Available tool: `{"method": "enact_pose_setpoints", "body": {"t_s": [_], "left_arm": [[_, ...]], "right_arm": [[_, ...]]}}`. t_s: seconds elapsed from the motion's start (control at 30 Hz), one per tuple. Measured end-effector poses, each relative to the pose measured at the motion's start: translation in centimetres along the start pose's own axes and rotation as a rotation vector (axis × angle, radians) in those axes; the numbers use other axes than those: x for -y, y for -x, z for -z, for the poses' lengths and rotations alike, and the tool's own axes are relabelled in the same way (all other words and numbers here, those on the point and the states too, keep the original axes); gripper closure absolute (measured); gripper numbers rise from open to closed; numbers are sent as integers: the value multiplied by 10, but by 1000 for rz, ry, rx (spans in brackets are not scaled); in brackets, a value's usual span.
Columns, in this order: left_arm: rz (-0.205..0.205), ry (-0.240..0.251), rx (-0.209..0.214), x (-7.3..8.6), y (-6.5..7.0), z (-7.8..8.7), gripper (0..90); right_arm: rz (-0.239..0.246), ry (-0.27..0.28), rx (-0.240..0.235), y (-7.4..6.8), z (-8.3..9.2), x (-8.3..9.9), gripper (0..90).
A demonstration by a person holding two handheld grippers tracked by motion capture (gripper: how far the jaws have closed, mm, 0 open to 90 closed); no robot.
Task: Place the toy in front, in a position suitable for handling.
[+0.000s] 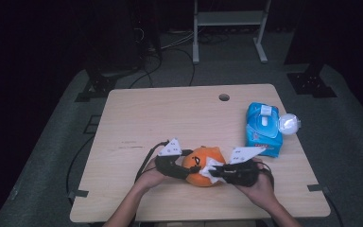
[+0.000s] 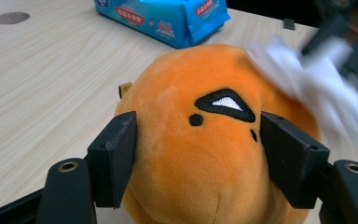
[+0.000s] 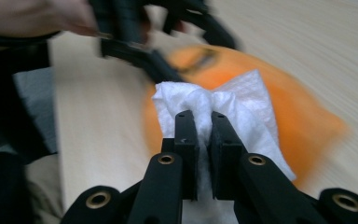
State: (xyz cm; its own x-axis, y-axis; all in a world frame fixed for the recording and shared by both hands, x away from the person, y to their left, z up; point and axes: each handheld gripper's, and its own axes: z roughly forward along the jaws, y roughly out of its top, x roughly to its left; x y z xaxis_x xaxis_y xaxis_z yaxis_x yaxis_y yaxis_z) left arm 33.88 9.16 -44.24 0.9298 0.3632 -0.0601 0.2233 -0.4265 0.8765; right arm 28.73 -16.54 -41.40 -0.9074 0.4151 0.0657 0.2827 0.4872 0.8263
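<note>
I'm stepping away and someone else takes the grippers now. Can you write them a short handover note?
Left gripper: jaws either side of the round orange plush toy, steadying it near the front edge of the light wooden table.
Right gripper: shut on a crumpled white tissue, pressed on the toy's top.
Blue wipes pack lies right of the toy, apart.
Done: tissue taken, wiping under way.
Left: finish wiping, release the toy.
</note>
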Motion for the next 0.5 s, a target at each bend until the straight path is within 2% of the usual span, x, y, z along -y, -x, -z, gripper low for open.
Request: {"method": "enact_pose_setpoints", "body": {"t_s": [0.03,0.1,0.13,0.2,0.23,0.27,0.3,0.33,0.37,0.47,0.5], "left_arm": [[-7,-13,-12,-1,-1,0,298],[-9,-15,-19,-2,0,2,214],[-6,-12,-26,-5,0,5,214],[-5,9,-14,-8,-1,13,160],[-32,-10,-5,-9,2,16,168],[-32,-10,-5,-9,2,16,232],[-63,-36,5,-6,5,14,296],[-63,-36,5,-6,5,14,326],[-40,-33,6,-4,4,12,345],[-33,-30,5,-4,1,13,359],[-20,-26,8,-3,0,13,358]], "right_arm": [[27,-12,16,-4,-5,-3,826],[27,-19,18,-3,-10,-3,827],[27,-19,18,-3,-10,-3,827],[-6,-5,5,2,-10,0,827],[-26,9,2,3,-9,1,826],[-26,9,2,3,-9,1,826],[-24,15,-1,4,-9,1,826],[-24,15,-1,4,-9,1,826],[-24,9,-6,5,-8,2,826],[-26,10,3,8,-3,3,826],[-31,9,38,12,5,7,826]]}}
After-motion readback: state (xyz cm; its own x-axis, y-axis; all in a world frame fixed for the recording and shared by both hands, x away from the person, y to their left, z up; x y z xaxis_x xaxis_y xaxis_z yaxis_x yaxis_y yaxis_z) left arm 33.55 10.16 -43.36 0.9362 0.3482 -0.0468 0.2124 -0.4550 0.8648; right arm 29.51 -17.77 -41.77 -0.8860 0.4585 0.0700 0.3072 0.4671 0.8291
